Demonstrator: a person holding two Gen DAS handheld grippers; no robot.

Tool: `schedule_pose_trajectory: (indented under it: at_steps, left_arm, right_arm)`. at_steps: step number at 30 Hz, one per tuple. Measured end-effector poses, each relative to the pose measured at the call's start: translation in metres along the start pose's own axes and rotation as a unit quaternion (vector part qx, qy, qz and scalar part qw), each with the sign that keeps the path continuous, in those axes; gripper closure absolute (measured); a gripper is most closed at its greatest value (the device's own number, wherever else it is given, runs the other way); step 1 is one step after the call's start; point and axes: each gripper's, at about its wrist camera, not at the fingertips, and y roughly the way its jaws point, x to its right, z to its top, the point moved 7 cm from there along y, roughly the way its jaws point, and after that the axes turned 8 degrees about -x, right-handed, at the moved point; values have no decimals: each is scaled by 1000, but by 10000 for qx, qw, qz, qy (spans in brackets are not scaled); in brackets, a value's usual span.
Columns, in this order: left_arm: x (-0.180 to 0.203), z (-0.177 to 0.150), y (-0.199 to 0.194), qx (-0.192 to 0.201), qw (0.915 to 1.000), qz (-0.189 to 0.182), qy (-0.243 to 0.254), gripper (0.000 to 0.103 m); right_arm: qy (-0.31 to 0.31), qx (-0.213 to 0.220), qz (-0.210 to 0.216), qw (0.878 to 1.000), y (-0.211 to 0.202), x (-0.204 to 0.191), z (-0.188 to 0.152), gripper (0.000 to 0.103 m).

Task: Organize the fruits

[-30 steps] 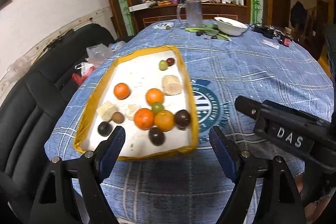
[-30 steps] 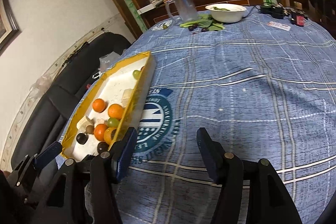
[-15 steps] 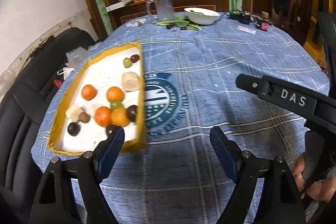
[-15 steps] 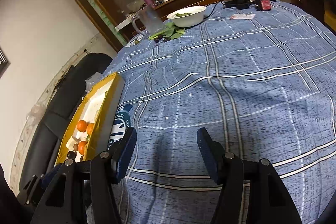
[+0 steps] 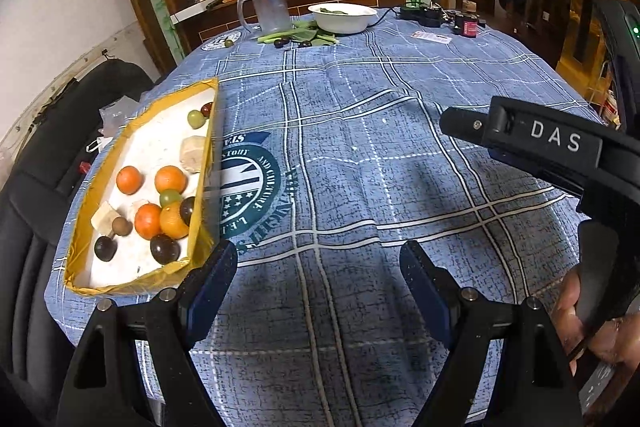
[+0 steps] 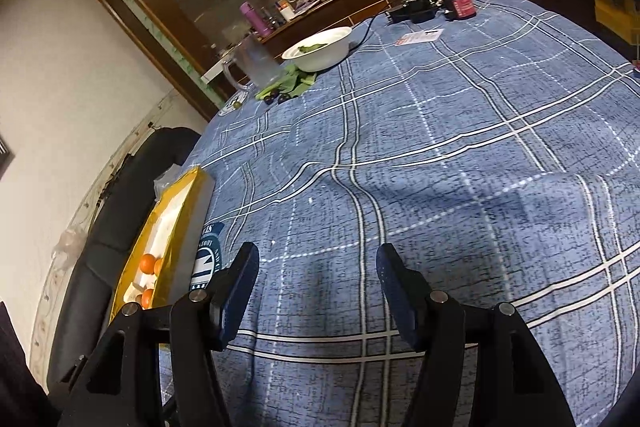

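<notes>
A yellow-rimmed tray (image 5: 204, 163) lies at the table's left edge and holds several oranges (image 5: 129, 179), green grapes (image 5: 195, 118), dark plums (image 5: 164, 249) and pale cake pieces (image 5: 193, 155). It also shows in the right wrist view (image 6: 182, 223), edge-on at far left. My left gripper (image 5: 318, 275) is open and empty above the blue cloth, just right of the tray's near corner. My right gripper (image 6: 316, 281) is open and empty over bare cloth; its body (image 5: 552, 147) shows at right in the left wrist view.
A white bowl (image 5: 343, 17) with greens, a glass mug (image 5: 270, 7), loose dark fruits (image 5: 279, 43) and leaves lie at the table's far side. A black power strip (image 5: 420, 14) and a red jar (image 5: 469, 25) stand at far right. Black chairs (image 5: 36, 187) stand left.
Both grippers have swung right, away from the tray; the tray has slid toward the left edge of both views. Both stay open and empty.
</notes>
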Motion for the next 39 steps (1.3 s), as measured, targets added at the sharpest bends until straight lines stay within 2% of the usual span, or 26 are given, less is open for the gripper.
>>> schedule_pose_trajectory:
  at_steps: [5,15,18,21,22,23,24,25,26,28,30,31,33,34,35,37,39]
  left_arm:
    - [-7,-2,-3,49,9999,-41,-90,20]
    - [-52,-7,-10,223,9976,-153,-635,20]
    - [-76,-9,-17,414,9949,-63,-916,20]
    - [-100,-11,-28,711,9901,235,-1190,20]
    - [-112,-13,-37,936,9854,506,-1331,20]
    - [-119,-14,-44,1110,9809,730,-1422,16]
    - [-129,-15,-55,1366,9727,1071,-1543,11]
    - [-136,-17,-68,1648,9621,1406,-1655,4]
    - [-141,-19,-78,1881,9533,1613,-1725,1]
    - [-150,-26,-106,2487,9281,1995,-1921,0]
    - [-153,-32,-127,3029,9080,2071,-2022,0]
    - [-154,-35,-133,3145,9048,2016,-2044,0]
    - [-159,-42,-130,3033,9054,2008,-2189,0]
    - [-160,-41,-124,2906,9110,1938,-2192,0]
    - [-160,-39,-115,2695,9210,1798,-2164,0]
    - [-165,-39,-97,2263,9350,1512,-2275,0]
    - [-170,-40,-83,1941,9417,1240,-2454,0]
  right_arm:
    - [-46,-18,-60,10000,0,-3,-4,37]
    - [-570,-180,-215,9980,13,-47,-20,37]
    - [-793,-189,-257,9963,16,-65,-23,37]
    - [-1113,-157,-311,9932,17,-88,-28,37]
    - [-1215,-140,-318,9920,17,-96,-30,37]
    - [-1325,-124,-305,9906,17,-104,-33,37]
    - [-1433,-112,-267,9893,17,-114,-35,37]
    - [-1550,-108,-212,9876,18,-124,-38,37]
    - [-1622,-108,-185,9865,18,-130,-39,36]
    - [-1782,-96,-141,9838,20,-144,-44,33]
    - [-1944,-67,-115,9808,20,-154,-49,33]
    - [-2007,-45,-132,9795,20,-158,-51,32]
    - [-2110,-32,-163,9773,20,-163,-55,32]
    - [-2130,-49,-157,9769,21,-164,-57,32]
    - [-2142,-72,-159,9766,21,-165,-58,32]
    - [-2155,-97,-176,9763,22,-165,-60,32]
    - [-2187,-99,-216,9755,21,-164,-61,32]
